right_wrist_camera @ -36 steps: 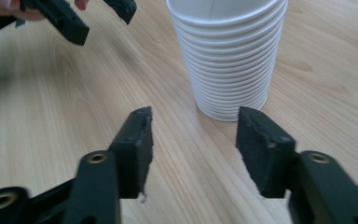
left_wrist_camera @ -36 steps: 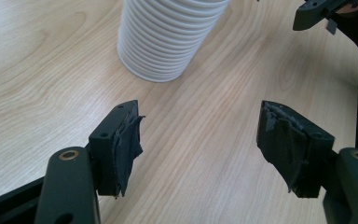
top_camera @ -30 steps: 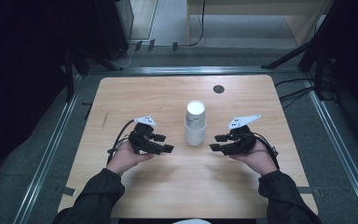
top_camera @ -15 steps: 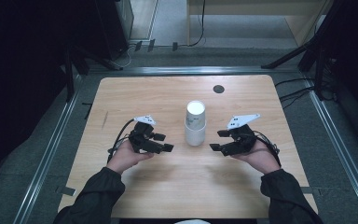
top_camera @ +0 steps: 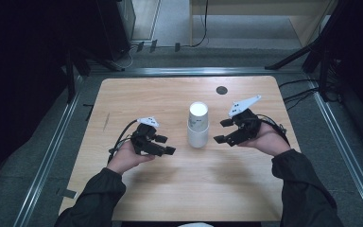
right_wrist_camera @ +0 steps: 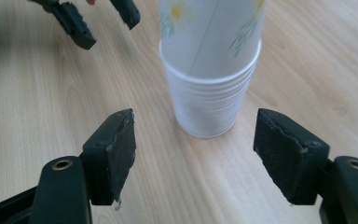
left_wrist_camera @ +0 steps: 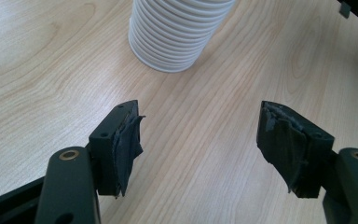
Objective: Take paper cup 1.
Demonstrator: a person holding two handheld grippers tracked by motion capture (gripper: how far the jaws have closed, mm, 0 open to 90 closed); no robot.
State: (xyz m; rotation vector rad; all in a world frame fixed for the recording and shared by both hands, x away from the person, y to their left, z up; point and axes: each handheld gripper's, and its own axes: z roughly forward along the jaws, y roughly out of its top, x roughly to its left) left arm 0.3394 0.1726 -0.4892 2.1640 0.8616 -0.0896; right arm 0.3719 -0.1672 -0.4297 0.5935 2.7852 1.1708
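A stack of white paper cups (top_camera: 198,125) stands upright, mouth down, in the middle of the wooden table (top_camera: 170,189); the top cup has a flower print. My left gripper (top_camera: 166,145) lies to its left, jaws apart with nothing between them, pointing at the stack's base (left_wrist_camera: 177,32). My right gripper (top_camera: 221,131) hovers just right of the stack, a little above the table. Its jaws have just been opening and hold nothing; the stack (right_wrist_camera: 209,70) stands beyond them. The left gripper (right_wrist_camera: 108,25) shows past the cups in the right gripper view.
A small black round cap (top_camera: 221,90) sits in the tabletop behind the stack. Metal rails (top_camera: 52,151) border the table on both sides, and cables (top_camera: 298,94) run on the floor at the right. Dark stands and furniture ring the far side.
My right gripper has risen a little beside the cup stack and its jaws stand wider apart. The left gripper and the stack have kept their places.
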